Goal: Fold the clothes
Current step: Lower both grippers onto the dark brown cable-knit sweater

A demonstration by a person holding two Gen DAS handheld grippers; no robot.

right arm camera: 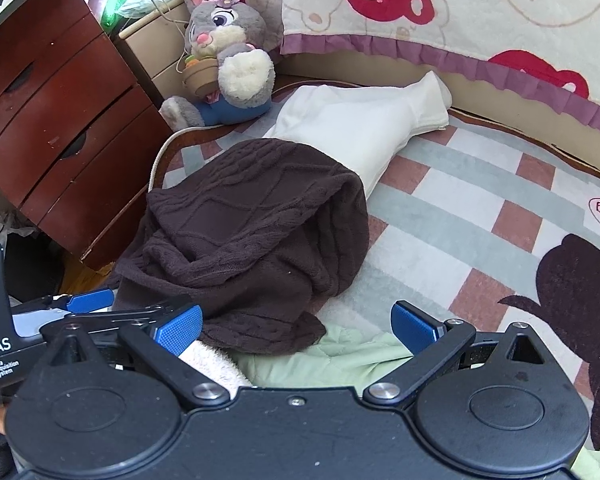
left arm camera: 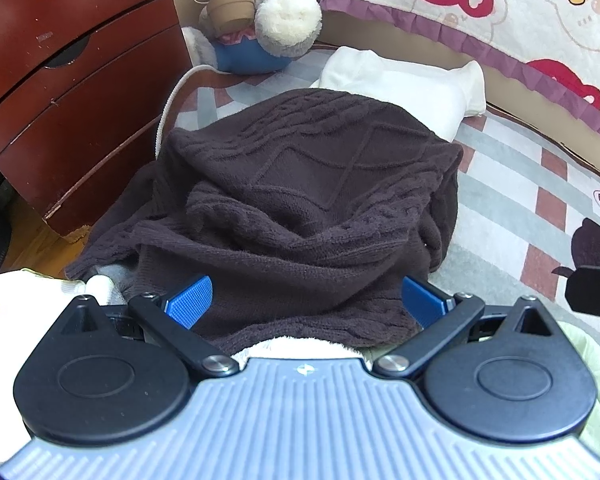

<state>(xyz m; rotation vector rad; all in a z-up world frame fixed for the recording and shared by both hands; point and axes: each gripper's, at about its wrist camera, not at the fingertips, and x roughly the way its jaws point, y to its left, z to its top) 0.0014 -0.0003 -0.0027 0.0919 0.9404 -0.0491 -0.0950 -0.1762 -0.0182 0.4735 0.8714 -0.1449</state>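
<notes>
Clothes lay heaped ahead of both claws: a dark brown cable-knit sweater (left arm camera: 308, 200) sat bunched and partly doubled over on a checked rug (left arm camera: 512, 200), with a white garment (left arm camera: 404, 92) stretched out just beyond it.

Far to the left of the claws stood a red-brown chest of drawers (left arm camera: 68, 80), and beside it, past the sweater, a grey plush rabbit (left arm camera: 260, 12).

The left claw (left arm camera: 308, 304) hovered with its blue pads spread wide, the sweater's near hem lying between and just ahead of them; it gripped nothing. A fluffy white cloth (left arm camera: 300, 346) peeked out under that hem.

The right claw (right arm camera: 296, 324) was also spread wide and empty, the sweater's lower right corner just ahead of its left pad, with pale green quilted fabric (right arm camera: 340, 356) directly between the pads. To its right ran bare rug and, beyond, a bear-print quilt (right arm camera: 460, 12).

Whether the sweater was mid-fold or merely dropped in a heap could not be settled. To fold it well, each claw would probably need to pinch only the brown knit at matching outer points, avoiding the cloths beneath, and keep the thick knit taut so it lands flat.
</notes>
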